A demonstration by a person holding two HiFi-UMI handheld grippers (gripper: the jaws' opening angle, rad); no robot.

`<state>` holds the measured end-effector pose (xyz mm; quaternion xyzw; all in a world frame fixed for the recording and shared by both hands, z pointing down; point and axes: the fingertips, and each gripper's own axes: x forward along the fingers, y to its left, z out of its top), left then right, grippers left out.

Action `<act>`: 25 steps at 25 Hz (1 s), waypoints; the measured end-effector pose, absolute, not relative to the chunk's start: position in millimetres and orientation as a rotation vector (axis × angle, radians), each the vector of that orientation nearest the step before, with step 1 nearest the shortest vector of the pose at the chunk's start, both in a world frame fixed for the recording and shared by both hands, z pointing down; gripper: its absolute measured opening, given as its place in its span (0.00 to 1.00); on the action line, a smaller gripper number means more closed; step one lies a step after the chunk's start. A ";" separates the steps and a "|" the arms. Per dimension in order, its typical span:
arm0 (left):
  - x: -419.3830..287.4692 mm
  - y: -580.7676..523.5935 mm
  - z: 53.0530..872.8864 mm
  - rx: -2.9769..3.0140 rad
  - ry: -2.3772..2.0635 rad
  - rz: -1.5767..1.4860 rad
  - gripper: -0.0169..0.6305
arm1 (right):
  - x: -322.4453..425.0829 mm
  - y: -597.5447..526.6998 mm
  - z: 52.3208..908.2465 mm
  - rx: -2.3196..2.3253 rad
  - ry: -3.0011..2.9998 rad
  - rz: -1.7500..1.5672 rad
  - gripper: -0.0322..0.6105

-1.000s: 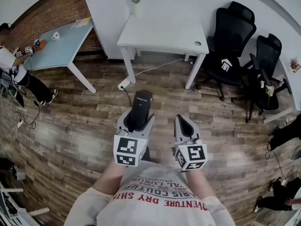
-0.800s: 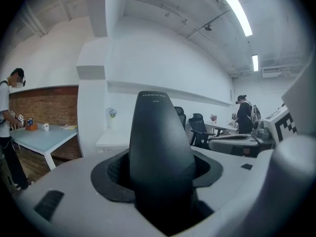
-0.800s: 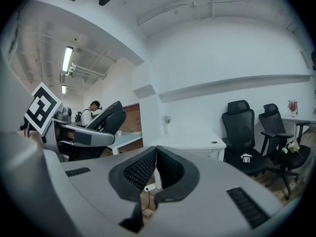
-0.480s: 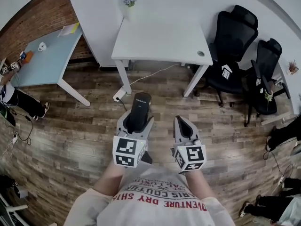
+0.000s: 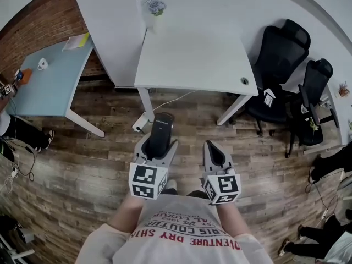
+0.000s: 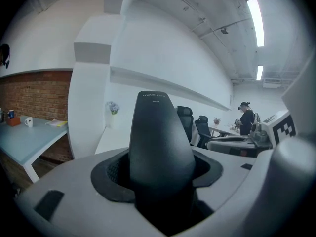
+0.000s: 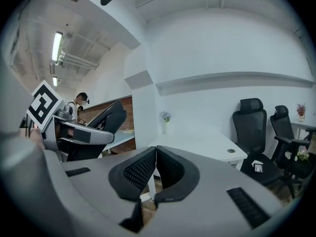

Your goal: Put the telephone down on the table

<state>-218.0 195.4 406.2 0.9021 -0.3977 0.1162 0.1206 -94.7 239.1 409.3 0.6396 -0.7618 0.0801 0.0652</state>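
Everything in the head view has slid toward the wearer vs a sec ago. Now the white desk (image 5: pixel 192 54) sits bigger and lower, its near legs just ahead of both tongs, and the blue desk (image 5: pixel 44 87) has drifted to the left edge. Both tongs keep the same pose rel. to the body, so this reads as walking, not arm work.

Held as before, the left tongs (image 5: pixel 159 144) clamp the telephone (image 5: pixel 161 128), a dark cordless handset. Jaws stand fairly wide since the body fills the gap, w/ pads on both flanks, and the handset sticks out fwd past the tips. By contrast the right tongs (image 5: pixel 213 147) carry nothing: pads closed together, tips touching, no obj between.

For now the telephone hangs over the wood floor (image 5: pixel 82 164), short of the desk and not yet above its top. That top looks bare apart from a small potted plant (image 5: pixel 154 5) at the far corner and a cable port (image 5: pixel 244 81) near the right edge. Office chairs (image 5: pixel 278 54) stand off to the right.

Judgement: approach phase, placing not begun. With the gap closing, next job is prob. to bring the handset over the top, lower it till it rests, then let go.
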 end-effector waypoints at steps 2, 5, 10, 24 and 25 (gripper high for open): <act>-221.0 183.2 412.5 2.622 -1.158 0.346 0.49 | -93.8 224.7 414.4 1.938 -2.265 0.247 0.09; -220.0 169.2 420.1 2.603 -1.156 0.356 0.49 | -87.7 207.3 421.5 1.943 -2.227 0.268 0.09; -212.8 143.1 423.6 2.590 -1.176 0.363 0.49 | -81.0 176.3 425.6 1.904 -2.257 0.274 0.09; -146.5 32.8 412.0 2.542 -1.294 0.348 0.49 | -16.2 45.6 417.9 1.799 -2.372 0.246 0.09; -136.6 24.6 410.3 2.539 -1.293 0.342 0.49 | -6.7 36.2 414.9 1.790 -2.383 0.239 0.09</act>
